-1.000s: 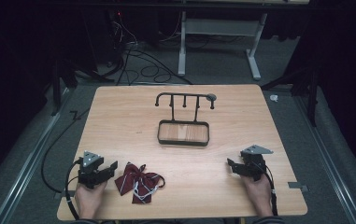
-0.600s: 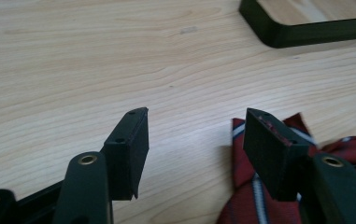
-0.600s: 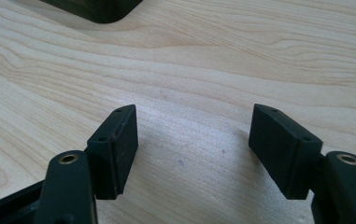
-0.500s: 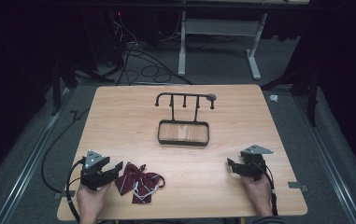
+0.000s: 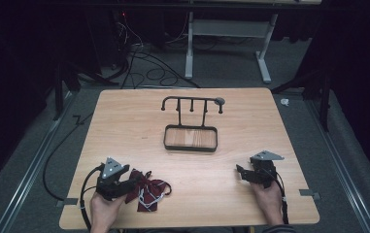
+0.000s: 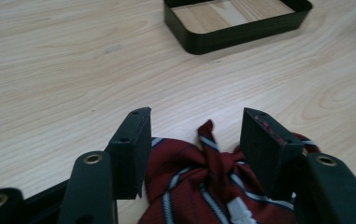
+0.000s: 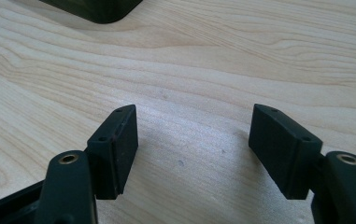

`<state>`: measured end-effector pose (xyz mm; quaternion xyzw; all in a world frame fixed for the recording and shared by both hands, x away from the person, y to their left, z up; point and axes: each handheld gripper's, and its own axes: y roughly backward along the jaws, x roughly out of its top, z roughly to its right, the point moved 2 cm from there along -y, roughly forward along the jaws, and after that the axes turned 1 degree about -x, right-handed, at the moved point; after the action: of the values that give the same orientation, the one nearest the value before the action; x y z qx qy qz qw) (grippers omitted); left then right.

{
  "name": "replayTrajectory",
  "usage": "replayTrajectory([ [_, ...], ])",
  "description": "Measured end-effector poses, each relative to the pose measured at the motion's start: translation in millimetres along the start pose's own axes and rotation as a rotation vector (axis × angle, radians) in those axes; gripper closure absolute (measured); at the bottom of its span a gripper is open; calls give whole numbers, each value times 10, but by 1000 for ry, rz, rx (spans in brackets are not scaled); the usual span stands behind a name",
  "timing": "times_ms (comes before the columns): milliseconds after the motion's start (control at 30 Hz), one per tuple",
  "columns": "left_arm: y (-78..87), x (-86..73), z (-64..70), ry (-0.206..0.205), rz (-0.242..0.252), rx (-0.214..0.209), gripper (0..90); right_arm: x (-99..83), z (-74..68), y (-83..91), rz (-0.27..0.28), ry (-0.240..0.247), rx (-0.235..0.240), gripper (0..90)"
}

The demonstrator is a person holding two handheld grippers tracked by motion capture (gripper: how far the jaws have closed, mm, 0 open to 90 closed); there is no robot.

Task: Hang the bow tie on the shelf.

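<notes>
Bow tie (image 6: 203,182) between left gripper (image 6: 194,140) fingers (image 6: 131,149)

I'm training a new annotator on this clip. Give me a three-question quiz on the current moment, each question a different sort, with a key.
1. True or false: the left hand-held gripper has its jaws open on either side of the striped bow tie.
2. Multiple choice: what lies between the jaws of the right hand-held gripper? A) the bow tie B) bare table C) the tray's rim
3. Fill in: the black rack with hooks rises from the far edge of a rectangular ____.

Key: 1 true; 2 B; 3 tray.
</notes>
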<state>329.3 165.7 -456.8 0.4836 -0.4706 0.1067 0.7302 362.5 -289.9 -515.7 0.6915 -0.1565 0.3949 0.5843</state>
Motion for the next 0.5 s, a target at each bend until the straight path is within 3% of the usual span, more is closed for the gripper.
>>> replayTrajectory([
  [233, -70, 11, 235, -46, -19, -71, 478, 0, 0, 2, -2, 0, 1, 339],
  [333, -105, -8, 316, -68, -32, -78, 503, 0, -1, 2, -2, -1, 2, 339],
  [500, -156, -52, 379, -62, -47, -104, 519, 0, -1, 2, -2, 1, 0, 339],
])
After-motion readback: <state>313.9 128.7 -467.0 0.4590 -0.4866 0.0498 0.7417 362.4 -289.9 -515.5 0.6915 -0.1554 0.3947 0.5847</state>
